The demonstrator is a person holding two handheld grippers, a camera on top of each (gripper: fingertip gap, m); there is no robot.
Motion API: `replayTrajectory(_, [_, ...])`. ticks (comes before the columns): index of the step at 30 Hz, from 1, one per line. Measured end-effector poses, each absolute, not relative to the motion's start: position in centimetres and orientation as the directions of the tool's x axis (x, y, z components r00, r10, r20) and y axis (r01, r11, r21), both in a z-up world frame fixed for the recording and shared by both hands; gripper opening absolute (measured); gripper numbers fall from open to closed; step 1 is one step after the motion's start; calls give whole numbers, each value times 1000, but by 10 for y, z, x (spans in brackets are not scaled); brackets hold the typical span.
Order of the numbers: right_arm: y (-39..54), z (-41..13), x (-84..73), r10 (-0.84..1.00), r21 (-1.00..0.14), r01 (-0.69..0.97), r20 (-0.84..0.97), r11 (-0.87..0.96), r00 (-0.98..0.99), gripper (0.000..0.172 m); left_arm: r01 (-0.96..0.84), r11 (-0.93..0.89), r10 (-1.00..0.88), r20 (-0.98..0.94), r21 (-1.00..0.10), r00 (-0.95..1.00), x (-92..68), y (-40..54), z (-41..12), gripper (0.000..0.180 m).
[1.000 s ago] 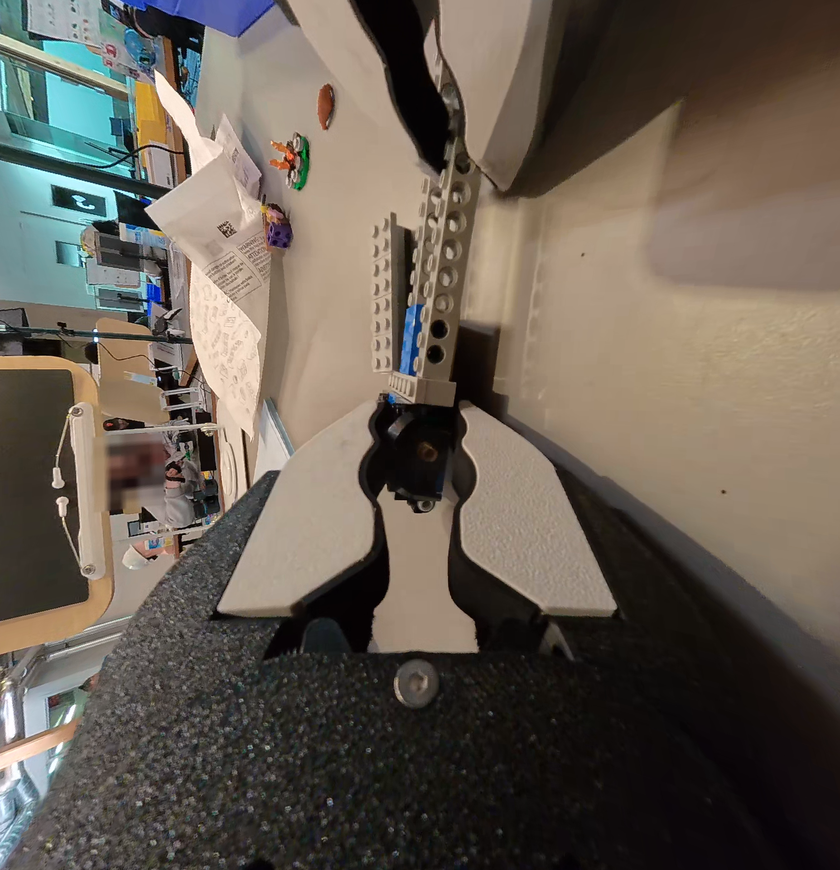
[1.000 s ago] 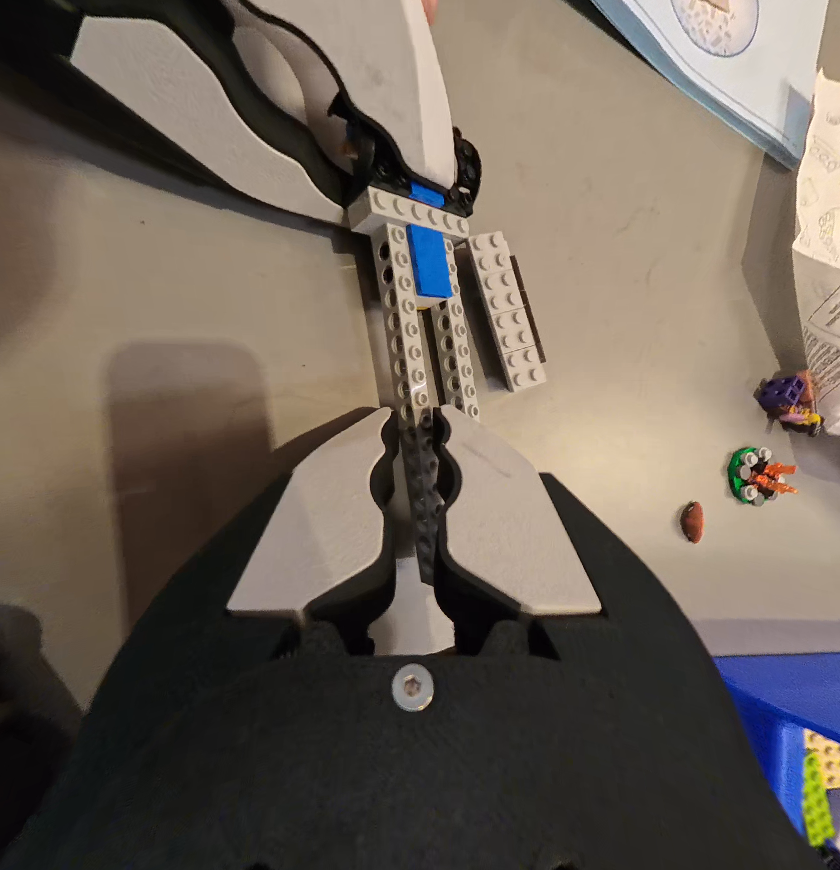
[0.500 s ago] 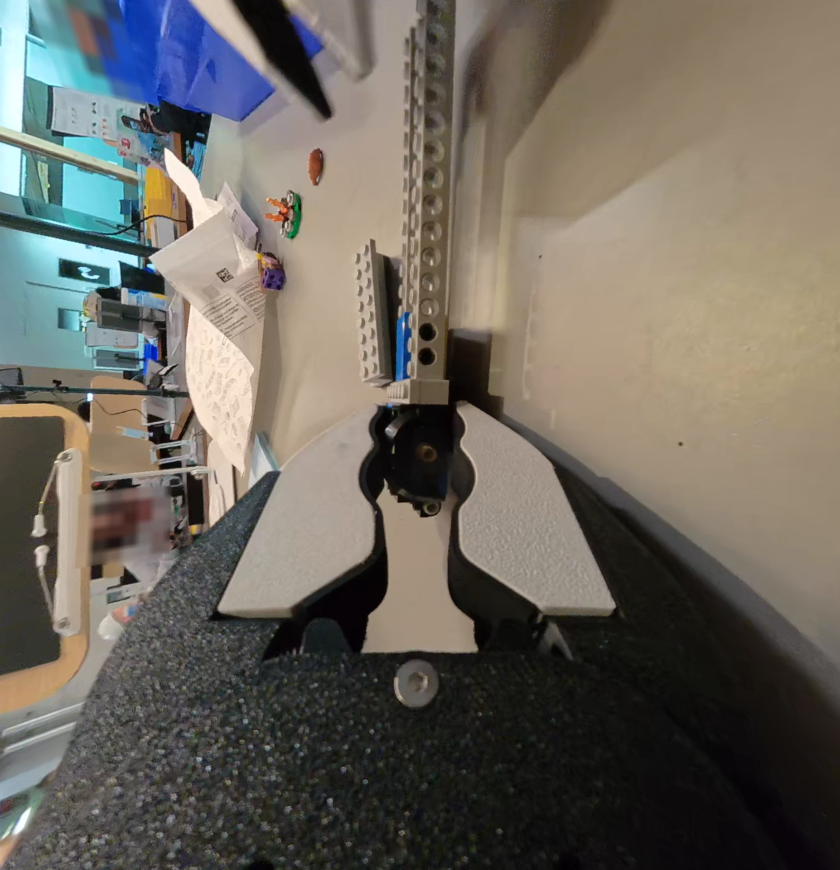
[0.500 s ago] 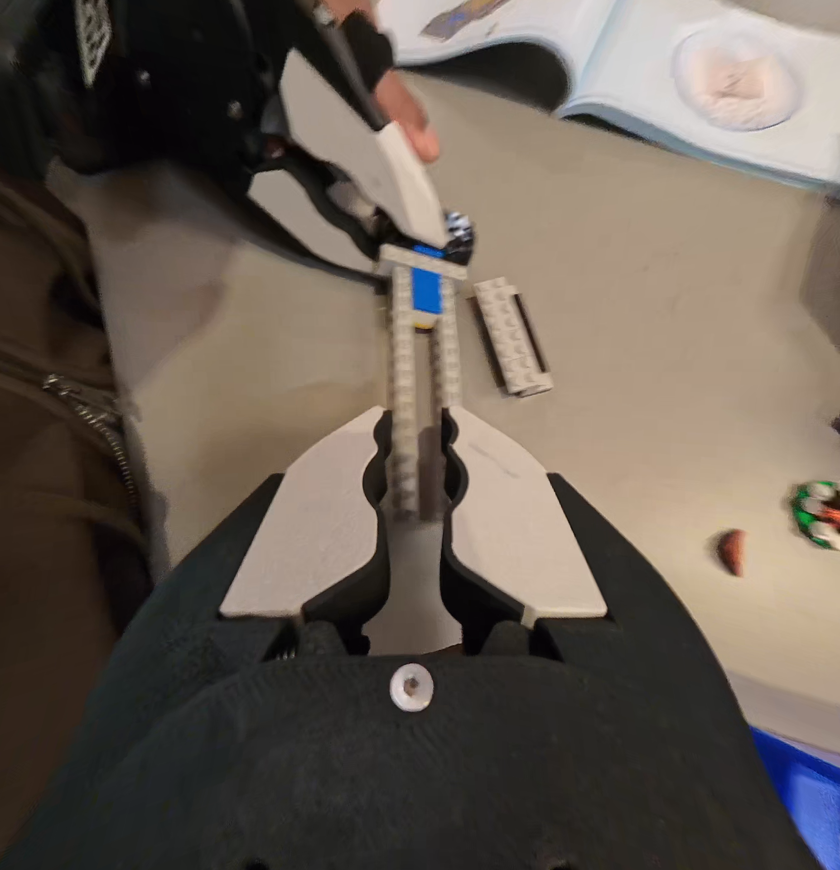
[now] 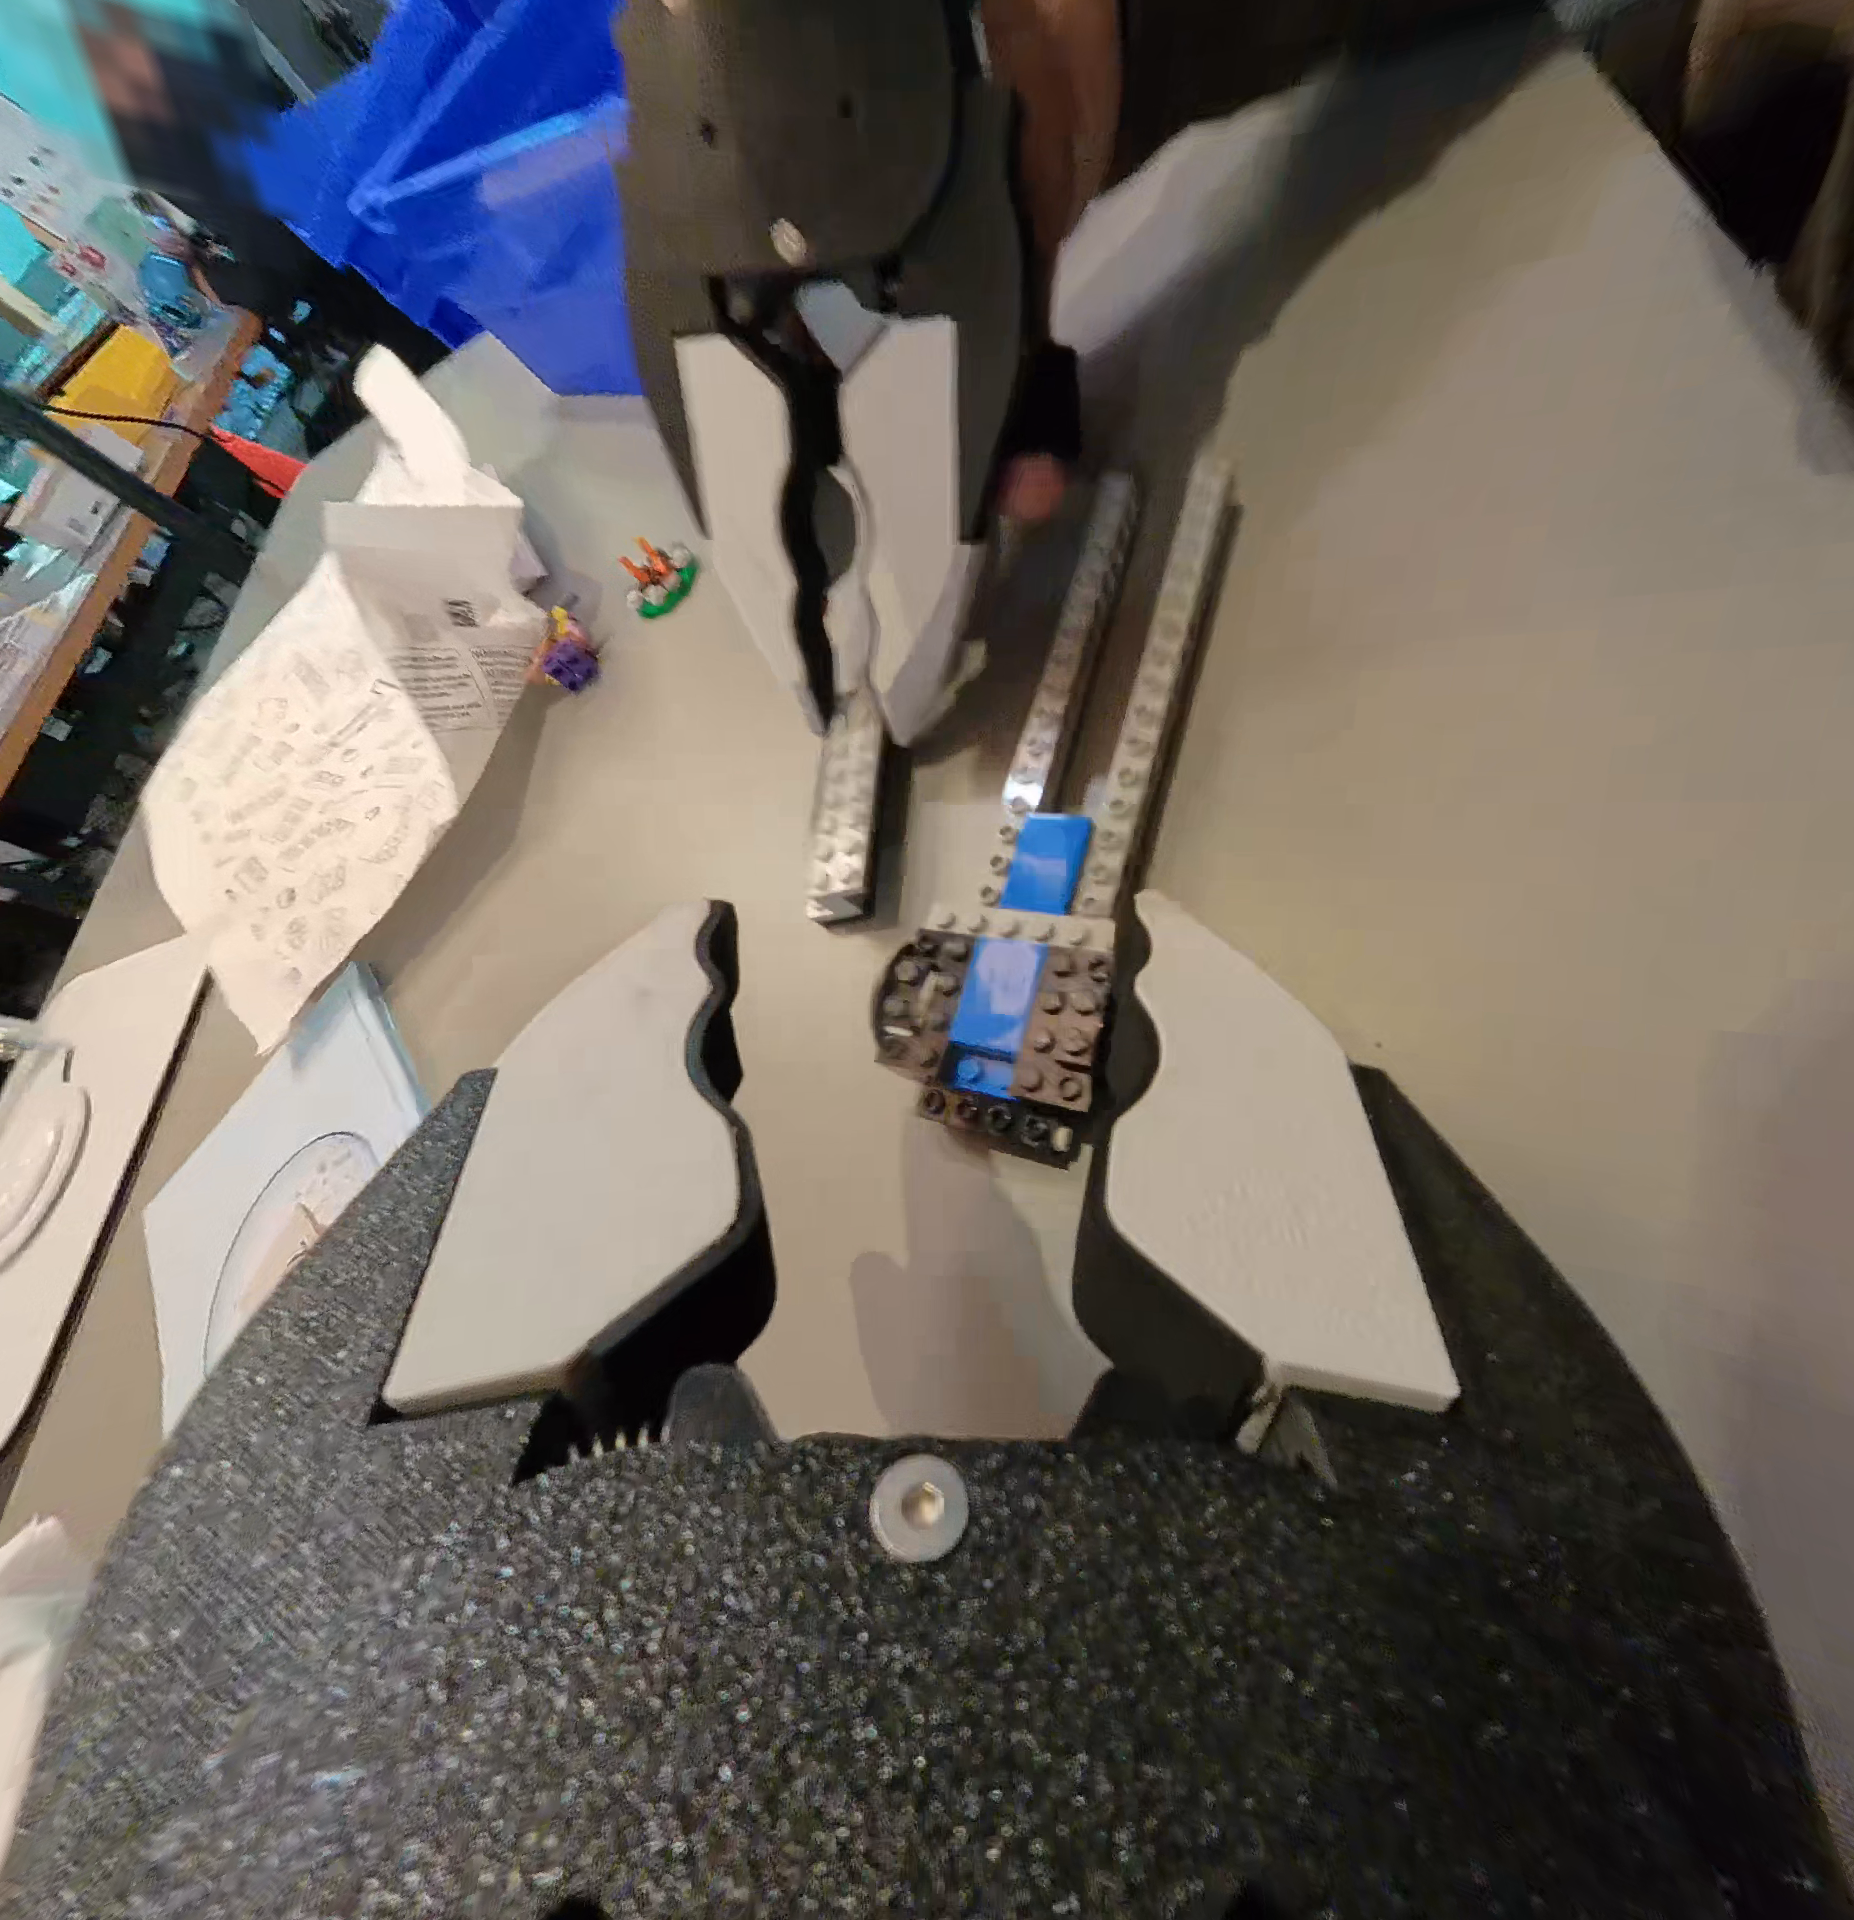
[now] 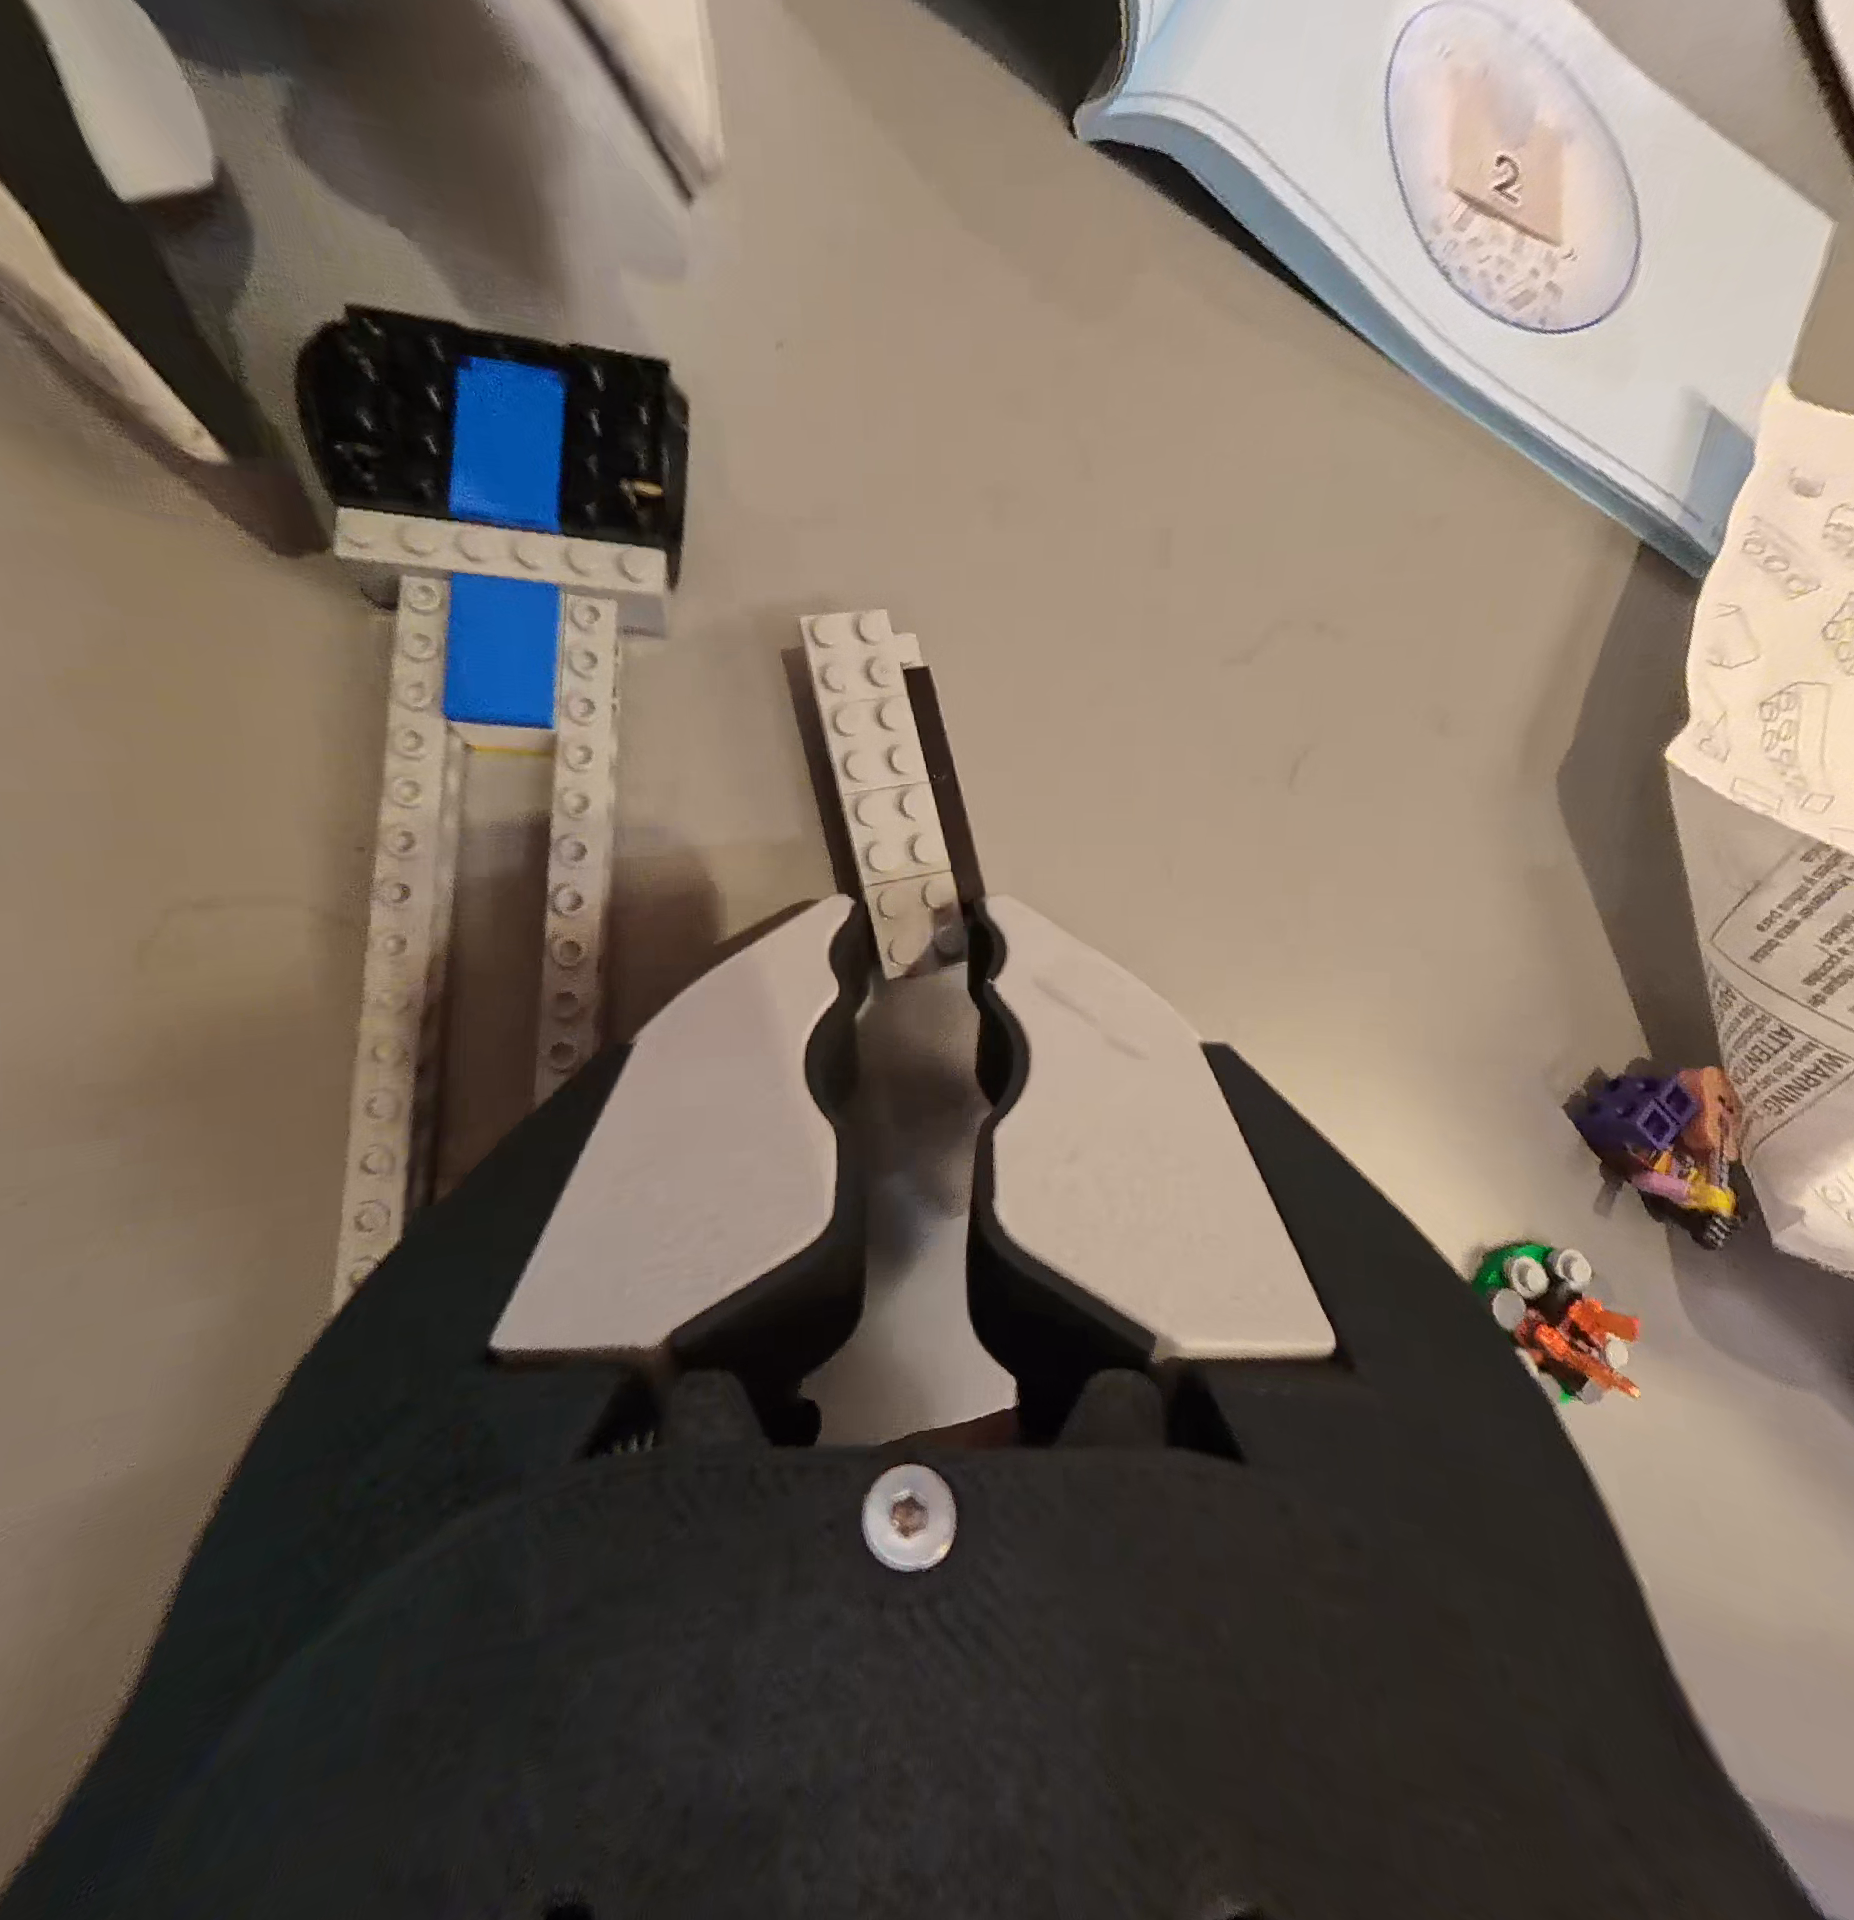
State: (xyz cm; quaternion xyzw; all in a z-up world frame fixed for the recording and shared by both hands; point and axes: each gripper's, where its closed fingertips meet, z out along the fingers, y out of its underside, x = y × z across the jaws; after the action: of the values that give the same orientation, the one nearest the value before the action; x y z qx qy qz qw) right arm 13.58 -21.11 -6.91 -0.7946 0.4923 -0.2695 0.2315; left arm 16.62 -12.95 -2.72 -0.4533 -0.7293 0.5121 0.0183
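Observation:
My left gripper (image 5: 928,914) is open wide. A brick assembly (image 5: 996,1029) with a black base, blue tiles and two long grey beams (image 5: 1162,665) lies flat on the table between its fingers, close to the right finger (image 5: 1245,1122). It also shows in the right wrist view (image 6: 497,447). My right gripper (image 6: 918,914) is shut on the near end of a short grey brick strip (image 6: 876,769) with a black part along one side, which lies beside the beams. The left wrist view shows the right gripper (image 5: 855,722) at the strip's far end (image 5: 845,821).
A light blue booklet (image 6: 1474,239) lies at the far right. A printed paper sheet (image 6: 1796,665) lies beside it. A small purple brick figure (image 6: 1650,1132) and a green and orange piece (image 6: 1546,1320) lie to the right. A blue bin (image 5: 466,177) stands behind. One gripper's finger ends stand about 10 cm off the other's. The left gripper is farther from the small purple brick figure (image 6: 1650,1132), some 25 cm, than the right, some 15 cm. My left wrist view (image 5: 571,650) looks at it from another angle.
My left gripper opened and let go of the assembly, which now lies flat on the table. My right gripper left the long beams, moved to the short grey strip and shut on its end.

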Motion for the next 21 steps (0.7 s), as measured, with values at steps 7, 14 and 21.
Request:
replayTrajectory(7, [-191, -48, 144, -882, -698, -687, -175, -202, 437, 16, 608, 63, 666, -420, -791, -617, 187, -157, -13, 67])
replayTrajectory(14, [-189, -18, 169, -807, -749, -661, -415, 41, 420, 14, 596, 85, 745, -346, -799, -571, 184, -182, -23, 66])
replayTrajectory(21, [-202, -9, 192, -757, -759, -594, -547, 267, 358, 14, 456, 152, 699, -231, -877, -677, 194, -202, -21, 20])
